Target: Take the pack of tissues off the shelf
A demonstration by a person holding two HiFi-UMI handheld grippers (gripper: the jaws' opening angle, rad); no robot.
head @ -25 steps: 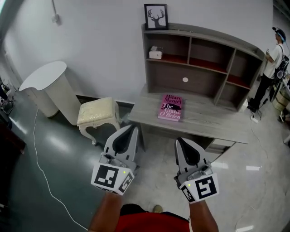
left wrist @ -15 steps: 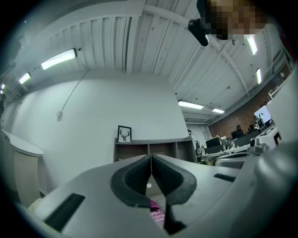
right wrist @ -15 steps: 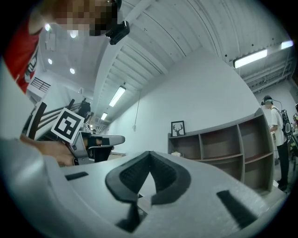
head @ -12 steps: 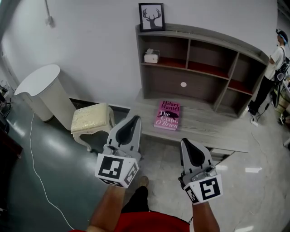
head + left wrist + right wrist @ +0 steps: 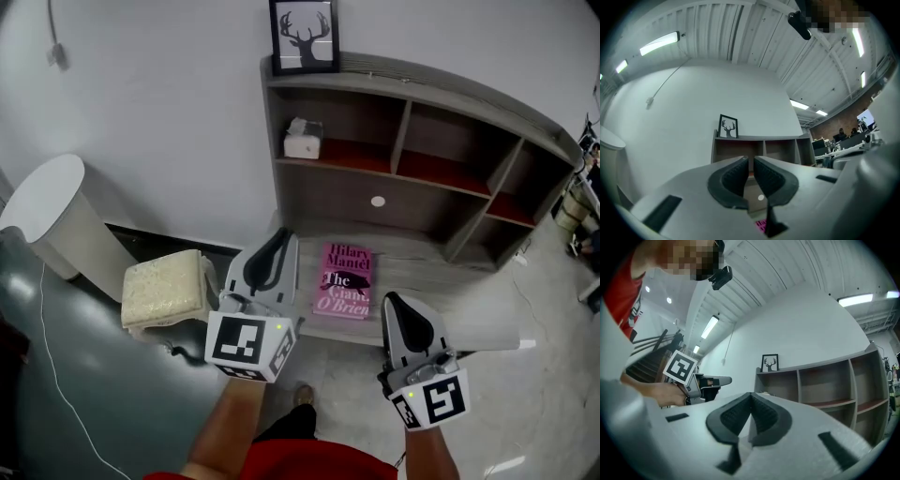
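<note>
In the top-left compartment of the shelf (image 5: 441, 86), on its red board, sits the pack of tissues (image 5: 303, 139), a tissue poking out the top. It lies up and ahead of both grippers, well apart from them, above the desk (image 5: 422, 272) and the pink book (image 5: 343, 279). The left gripper (image 5: 279, 236) is nearer and points almost straight at that compartment; the right gripper (image 5: 394, 300) sits lower and off to the right. Both sets of jaws are clenched with nothing between them. The pack's long axis seems to run along the shelf, too small to confirm. My read: a left-gripper reach, jaws need releasing first.
</note>
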